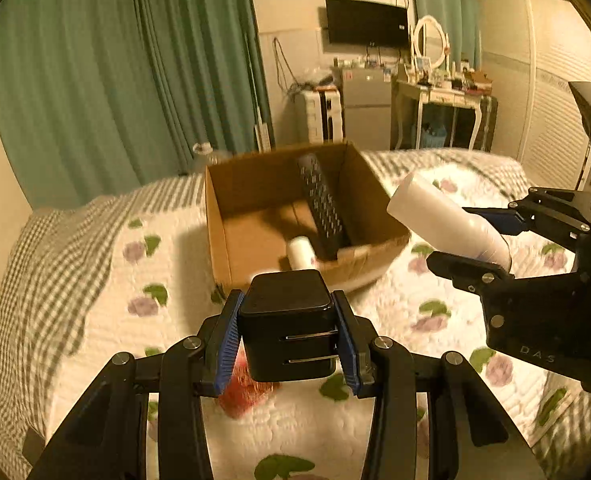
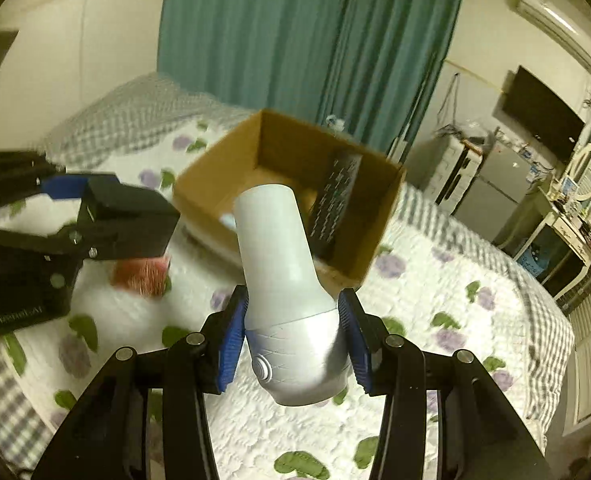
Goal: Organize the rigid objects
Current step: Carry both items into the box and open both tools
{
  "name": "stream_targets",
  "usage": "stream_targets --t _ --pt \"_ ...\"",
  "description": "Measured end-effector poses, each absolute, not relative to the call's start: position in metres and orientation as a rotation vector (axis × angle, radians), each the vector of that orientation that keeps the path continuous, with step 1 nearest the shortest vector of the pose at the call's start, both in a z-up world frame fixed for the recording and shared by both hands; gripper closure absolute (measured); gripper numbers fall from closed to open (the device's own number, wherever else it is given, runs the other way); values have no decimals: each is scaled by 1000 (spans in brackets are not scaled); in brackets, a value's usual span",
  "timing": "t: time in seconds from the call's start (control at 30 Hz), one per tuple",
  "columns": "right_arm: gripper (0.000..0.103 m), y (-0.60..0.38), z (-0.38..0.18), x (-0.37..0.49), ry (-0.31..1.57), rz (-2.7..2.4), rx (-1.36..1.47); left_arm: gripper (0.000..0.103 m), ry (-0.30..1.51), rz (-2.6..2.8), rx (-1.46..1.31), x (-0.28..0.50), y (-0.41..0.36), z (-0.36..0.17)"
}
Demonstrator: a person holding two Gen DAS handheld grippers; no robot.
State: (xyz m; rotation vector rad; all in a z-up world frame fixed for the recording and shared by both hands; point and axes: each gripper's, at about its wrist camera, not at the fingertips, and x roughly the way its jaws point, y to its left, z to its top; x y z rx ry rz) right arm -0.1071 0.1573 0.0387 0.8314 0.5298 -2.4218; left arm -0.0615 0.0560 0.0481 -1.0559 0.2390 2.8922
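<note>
Left wrist view: left gripper clamps a rigid black charger block; right gripper pinches a smooth, slippery white bottle by its wide base, both near the cardboard box.

A black cube-shaped box with two slots on its side was clamped between blue pads above the floral bed. A white bottle-shaped device with a grey patterned base and round button was likewise held aloft, pointing toward the open cardboard box. Inside leaned a black remote beside a small white cylinder.
</note>
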Motion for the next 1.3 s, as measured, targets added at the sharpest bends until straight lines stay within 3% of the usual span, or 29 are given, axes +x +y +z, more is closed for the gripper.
stream_targets --t 0.47,0.93,1.3 --pt "58 141 96 -173 418 -2478 691 60 293 2940 -976 -147 51 70" --pt "58 124 39 -270 318 -2442 776 60 355 2931 -1143 -251 44 3" --pt "58 122 14 -285 276 -2422 828 57 356 2906 -1195 -254 49 -23"
